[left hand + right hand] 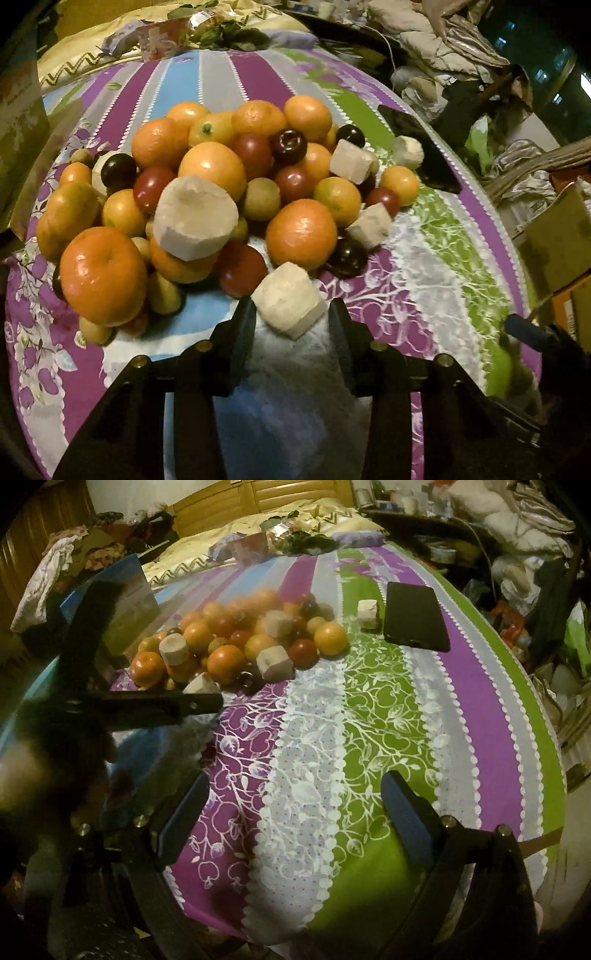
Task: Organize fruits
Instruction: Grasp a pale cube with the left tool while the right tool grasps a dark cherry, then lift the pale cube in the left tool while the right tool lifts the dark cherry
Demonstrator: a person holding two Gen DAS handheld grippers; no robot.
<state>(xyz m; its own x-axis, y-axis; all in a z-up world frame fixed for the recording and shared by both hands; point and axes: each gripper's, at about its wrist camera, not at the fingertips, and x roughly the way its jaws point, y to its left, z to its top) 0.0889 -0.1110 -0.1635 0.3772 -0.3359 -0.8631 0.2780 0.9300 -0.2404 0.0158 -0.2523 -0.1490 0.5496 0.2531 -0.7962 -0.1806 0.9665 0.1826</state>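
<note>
We see a heap of fruit on a bed under a striped, floral sheet: oranges, red tomatoes, dark plums, small yellow-green fruits and several pale, cut chunks. The biggest chunk rests on top of the heap.

Our left gripper points down at the near edge of the heap. Its jaws are narrowed around 1 pale chunk that lies on the sheet just in front of a tomato. The left finger sits against the chunk's side; the right finger is at or just off the other side, and we cannot tell if it presses. In the right wrist view this gripper reaches in from the left and its tip hides part of that chunk.

Our right gripper hangs over bare sheet, well apart from the heap, with its jaws spread wide and nothing between them.

A black phone lies flat on the sheet to the right of the heap, with 1 lone chunk just beside its left edge. A blue box stands at the heap's far left. Pillows and packets lie at the head of the bed, and crumpled clothes are piled off to the right.
</note>
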